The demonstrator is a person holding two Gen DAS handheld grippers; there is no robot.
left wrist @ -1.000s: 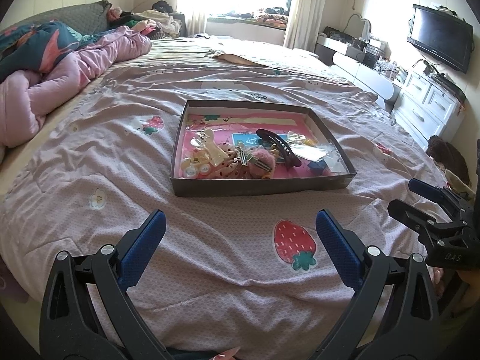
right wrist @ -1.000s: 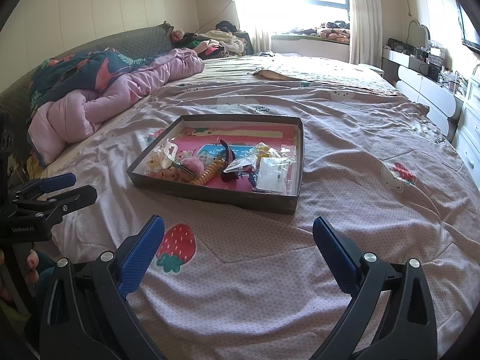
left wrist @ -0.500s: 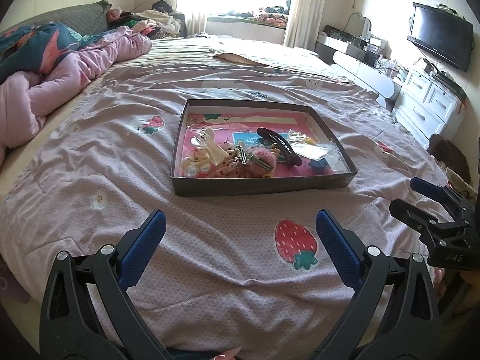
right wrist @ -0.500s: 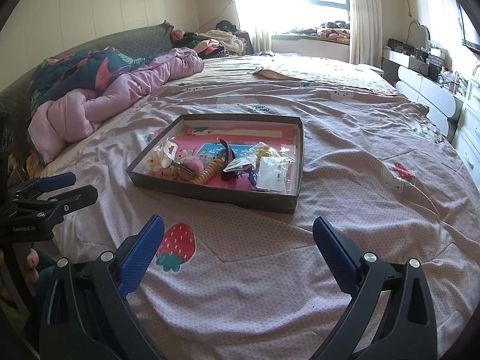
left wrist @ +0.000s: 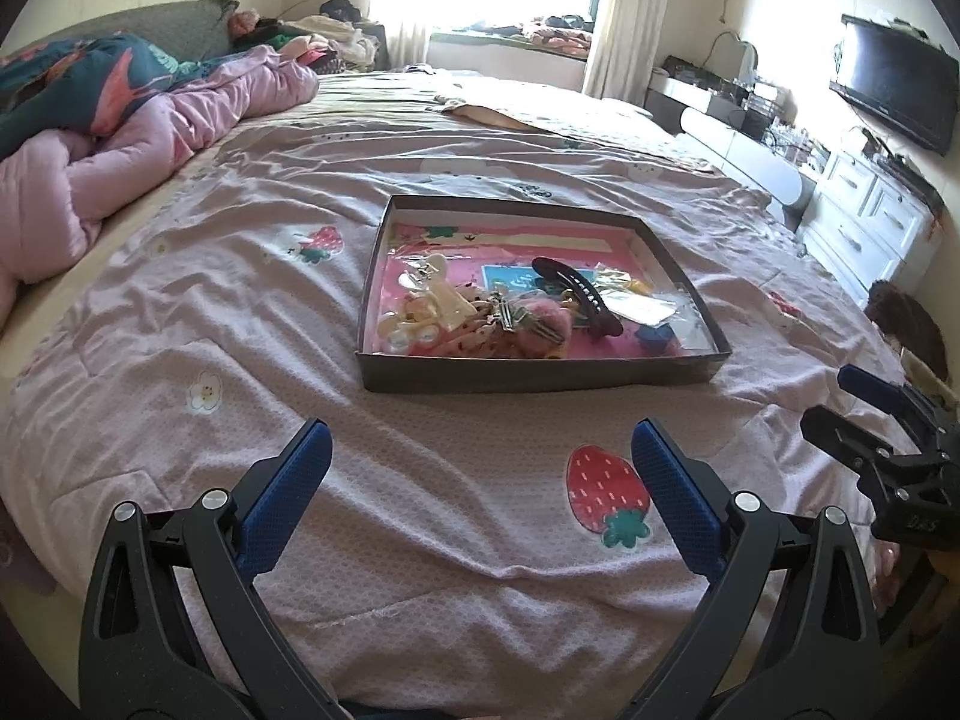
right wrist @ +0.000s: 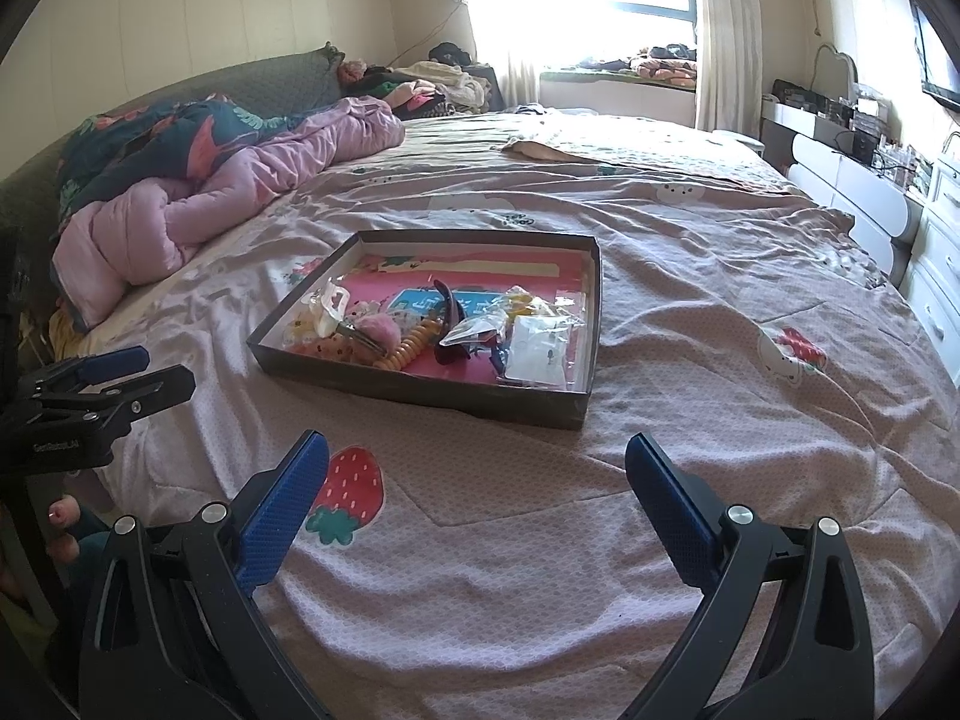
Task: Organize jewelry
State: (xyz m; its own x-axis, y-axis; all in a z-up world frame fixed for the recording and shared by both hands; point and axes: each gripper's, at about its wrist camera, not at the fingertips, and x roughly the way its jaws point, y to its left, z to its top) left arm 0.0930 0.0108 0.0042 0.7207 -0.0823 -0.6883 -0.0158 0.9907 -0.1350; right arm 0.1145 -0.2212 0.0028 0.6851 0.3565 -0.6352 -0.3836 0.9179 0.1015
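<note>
We see the shallow dark tray [left wrist: 540, 373] of jumbled, possibly hair-accessory jewelry ahead of left gripper [left wrist: 477, 447] and right gripper [right wrist: 477, 459], both wide open, empty.

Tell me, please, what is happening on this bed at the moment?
A person holds two grippers above the bedspread, both open and empty. The left gripper and the right gripper hang short of the shallow box, which holds a jumble of hair clips and jewelry, including a dark claw clip. Nothing has been picked up yet.
</note>
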